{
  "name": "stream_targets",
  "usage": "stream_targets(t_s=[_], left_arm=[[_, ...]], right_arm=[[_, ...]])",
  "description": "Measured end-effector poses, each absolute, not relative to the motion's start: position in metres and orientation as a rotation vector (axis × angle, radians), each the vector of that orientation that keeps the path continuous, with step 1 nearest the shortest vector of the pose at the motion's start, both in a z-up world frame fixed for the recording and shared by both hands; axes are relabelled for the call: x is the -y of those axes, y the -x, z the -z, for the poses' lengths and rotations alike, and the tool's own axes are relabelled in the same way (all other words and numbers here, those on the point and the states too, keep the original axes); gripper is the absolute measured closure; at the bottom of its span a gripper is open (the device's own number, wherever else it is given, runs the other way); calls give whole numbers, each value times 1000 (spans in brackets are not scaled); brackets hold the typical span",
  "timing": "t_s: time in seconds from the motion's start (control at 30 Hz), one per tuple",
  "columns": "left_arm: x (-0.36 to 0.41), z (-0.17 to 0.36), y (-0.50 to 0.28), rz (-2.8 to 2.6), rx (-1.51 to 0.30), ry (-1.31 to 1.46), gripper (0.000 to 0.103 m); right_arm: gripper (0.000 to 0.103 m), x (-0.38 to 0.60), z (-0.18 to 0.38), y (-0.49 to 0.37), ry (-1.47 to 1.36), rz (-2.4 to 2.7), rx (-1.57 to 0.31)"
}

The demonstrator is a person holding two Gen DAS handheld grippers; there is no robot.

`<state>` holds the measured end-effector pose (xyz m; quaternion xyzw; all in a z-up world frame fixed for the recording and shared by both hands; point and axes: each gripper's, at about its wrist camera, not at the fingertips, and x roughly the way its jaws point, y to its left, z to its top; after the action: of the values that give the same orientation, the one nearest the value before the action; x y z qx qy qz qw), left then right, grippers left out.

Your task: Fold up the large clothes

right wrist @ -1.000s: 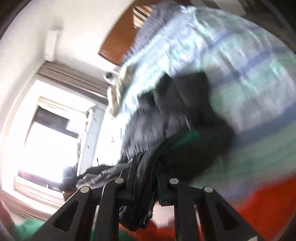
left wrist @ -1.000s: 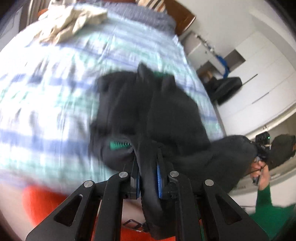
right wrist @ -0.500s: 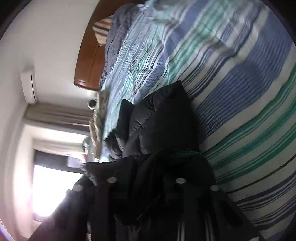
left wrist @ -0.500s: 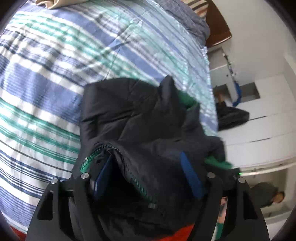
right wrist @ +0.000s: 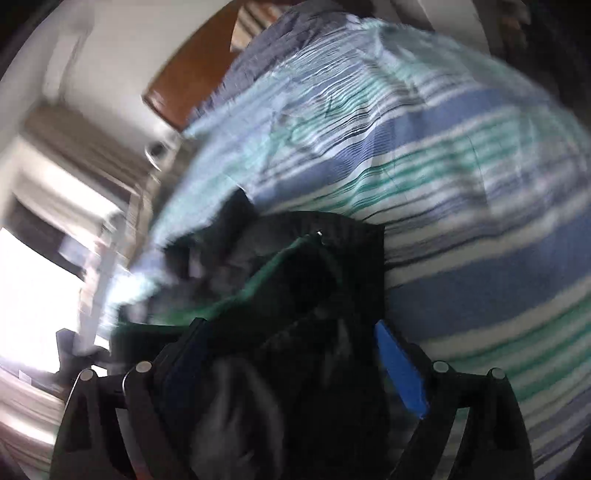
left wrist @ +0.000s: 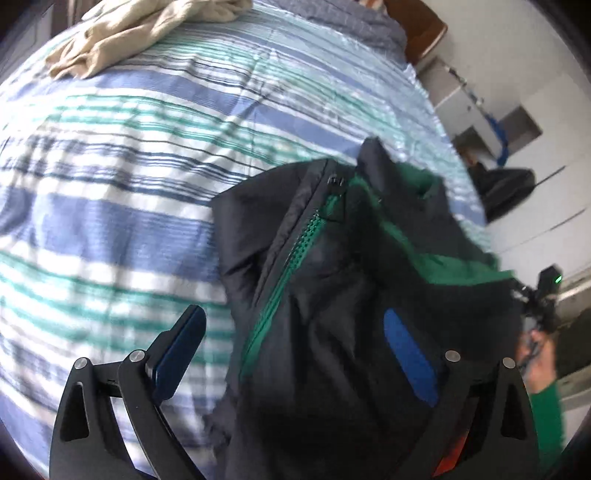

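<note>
A black padded jacket (left wrist: pixel 332 295) with green lining and a green zipper (left wrist: pixel 295 254) lies bunched on the striped bed (left wrist: pixel 129 166). My left gripper (left wrist: pixel 291 339) is open, its blue pads wide apart, with the jacket lying between and over the right pad. In the right wrist view the same jacket (right wrist: pixel 303 280) lies between the fingers of my right gripper (right wrist: pixel 291 354), which is open too. The view is blurred by motion.
A beige garment (left wrist: pixel 140 33) lies crumpled at the far side of the bed. A wooden headboard (right wrist: pixel 188 77) and grey pillow stand at the far end. White wardrobes (left wrist: pixel 546 155) and a dark bag are to the right. A window (right wrist: pixel 33 295) is at the left.
Both grippers were shut on the jacket one second ago and have opened wide, letting it drop onto the bed. The jacket now lies lower, with its zipper and green lining showing.
</note>
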<state>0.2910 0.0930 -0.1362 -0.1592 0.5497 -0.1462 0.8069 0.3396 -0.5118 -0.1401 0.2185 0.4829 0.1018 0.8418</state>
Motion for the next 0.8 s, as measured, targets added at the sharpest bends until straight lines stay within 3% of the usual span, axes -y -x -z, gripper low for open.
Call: stream_targets(t_s=[0.07, 0.1, 0.17, 0.23, 0.27, 0.43, 0.53, 0.7, 0.8], left_arm=[[-84, 144, -297, 287, -1185, 341, 11], [-81, 146, -299, 278, -1182, 345, 20], [-75, 142, -296, 274, -1168, 335, 65], [-76, 132, -289, 232, -1138, 298, 85], [-78, 121, -284, 233, -1112, 303, 88], [-79, 58, -281, 203, -893, 288, 90], [-68, 45, -296, 107, -798, 214, 89], [-56, 104, -336, -43, -837, 179, 87], [-61, 163, -346, -103, -912, 142, 78]], right_arm=[[12, 496, 148, -346, -407, -207, -1059], [17, 487, 145, -346, -351, -202, -1063], [70, 465, 132, -343, -192, -169, -1034], [83, 450, 114, -334, -66, -138, -996], [86, 444, 102, -330, -13, -126, -963], [87, 439, 29, -336, 24, -95, -744], [87, 441, 18, -365, -5, -51, -699], [87, 450, 78, -407, -36, 35, -781], [87, 463, 141, -421, -94, 78, -889]])
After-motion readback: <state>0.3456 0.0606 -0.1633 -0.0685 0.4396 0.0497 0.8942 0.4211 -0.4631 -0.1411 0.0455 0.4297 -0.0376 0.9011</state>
